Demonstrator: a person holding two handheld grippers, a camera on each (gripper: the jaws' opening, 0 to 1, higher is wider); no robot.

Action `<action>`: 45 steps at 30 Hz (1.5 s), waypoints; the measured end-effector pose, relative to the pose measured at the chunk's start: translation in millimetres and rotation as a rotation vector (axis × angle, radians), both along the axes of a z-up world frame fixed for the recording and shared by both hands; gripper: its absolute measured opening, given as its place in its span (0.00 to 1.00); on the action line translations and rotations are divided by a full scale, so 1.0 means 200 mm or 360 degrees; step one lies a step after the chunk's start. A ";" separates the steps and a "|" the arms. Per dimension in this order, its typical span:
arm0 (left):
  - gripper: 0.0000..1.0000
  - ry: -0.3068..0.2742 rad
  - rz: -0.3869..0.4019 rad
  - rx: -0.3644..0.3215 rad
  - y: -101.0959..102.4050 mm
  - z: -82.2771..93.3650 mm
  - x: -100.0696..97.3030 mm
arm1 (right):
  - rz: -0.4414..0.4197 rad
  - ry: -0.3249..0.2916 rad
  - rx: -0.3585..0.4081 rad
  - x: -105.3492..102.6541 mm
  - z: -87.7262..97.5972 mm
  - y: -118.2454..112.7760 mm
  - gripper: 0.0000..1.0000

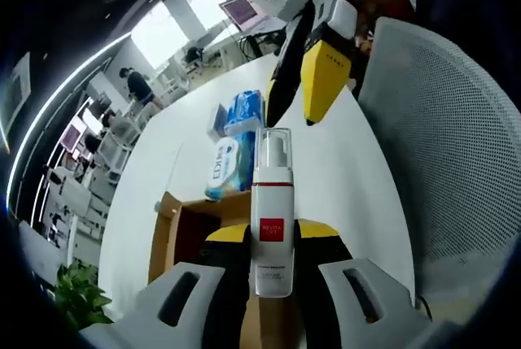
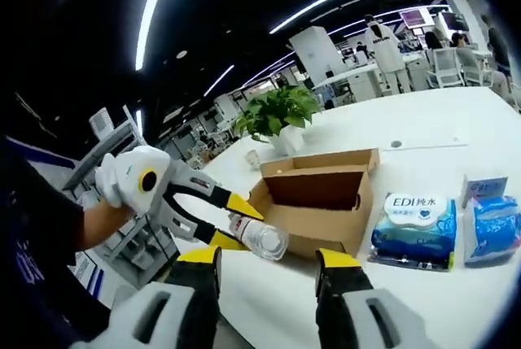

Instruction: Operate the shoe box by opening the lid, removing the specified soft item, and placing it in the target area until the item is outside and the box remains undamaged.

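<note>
My left gripper (image 1: 273, 239) is shut on a white pump bottle (image 1: 271, 219) with a red label and clear cap, held upright above the table. The same bottle (image 2: 262, 239) and the left gripper (image 2: 242, 225) come in from the left of the right gripper view, just in front of the open brown shoe box (image 2: 317, 194). The box (image 1: 175, 235) lies below and left of the bottle. My right gripper (image 2: 269, 258) is open with nothing between its fingers; it hangs (image 1: 290, 123) beyond the bottle's cap. A soft EDI wipes pack (image 2: 411, 219) lies on the table beside the box.
A blue tissue pack (image 2: 488, 227) lies next to the wipes (image 1: 224, 170), also the blue pack (image 1: 244, 109). A potted plant (image 2: 281, 113) stands behind the box. A white mesh chair (image 1: 456, 121) borders the white table (image 1: 350, 170). People and desks fill the room behind.
</note>
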State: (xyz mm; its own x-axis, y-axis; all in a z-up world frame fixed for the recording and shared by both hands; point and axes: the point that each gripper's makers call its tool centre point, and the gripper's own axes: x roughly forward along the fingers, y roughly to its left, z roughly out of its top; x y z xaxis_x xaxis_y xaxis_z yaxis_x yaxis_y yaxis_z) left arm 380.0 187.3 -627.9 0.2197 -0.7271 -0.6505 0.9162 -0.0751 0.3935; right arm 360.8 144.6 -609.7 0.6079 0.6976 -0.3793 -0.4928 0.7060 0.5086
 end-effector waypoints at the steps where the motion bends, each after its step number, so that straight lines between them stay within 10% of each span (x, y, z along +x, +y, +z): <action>1: 0.19 0.0002 -0.0012 -0.0032 -0.02 0.01 -0.02 | 0.0002 0.0011 0.0018 0.00 0.00 0.00 0.41; 22: 0.19 -0.0112 -0.0077 -0.0176 -0.14 0.04 -0.06 | -0.0074 0.0190 0.0314 0.00 0.03 0.01 0.17; 45: 0.20 -0.0079 -0.0085 -0.0200 -0.19 0.04 -0.06 | -0.0060 0.0175 0.0224 0.00 0.04 -0.03 0.15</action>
